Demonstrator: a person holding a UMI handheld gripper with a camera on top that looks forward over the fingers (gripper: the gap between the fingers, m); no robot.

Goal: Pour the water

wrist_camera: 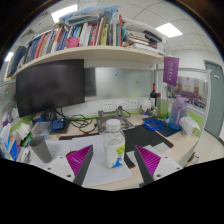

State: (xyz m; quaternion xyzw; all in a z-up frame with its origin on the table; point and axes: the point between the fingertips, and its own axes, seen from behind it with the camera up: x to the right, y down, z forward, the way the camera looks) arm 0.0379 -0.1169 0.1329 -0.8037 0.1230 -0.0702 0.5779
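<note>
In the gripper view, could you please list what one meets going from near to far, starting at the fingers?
Gripper, open → plastic bottle standing just ahead between the fingers → cluttered desk → dark monitor → bookshelf.

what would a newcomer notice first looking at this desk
Probably the clear plastic bottle, standing upright just ahead of the open gripper, in line with the gap between its purple-padded fingers. Next, the big dark monitor behind and to one side, under a shelf crammed with books. A grey cup stands on the cluttered desk beside the bottle, below the monitor.
</note>
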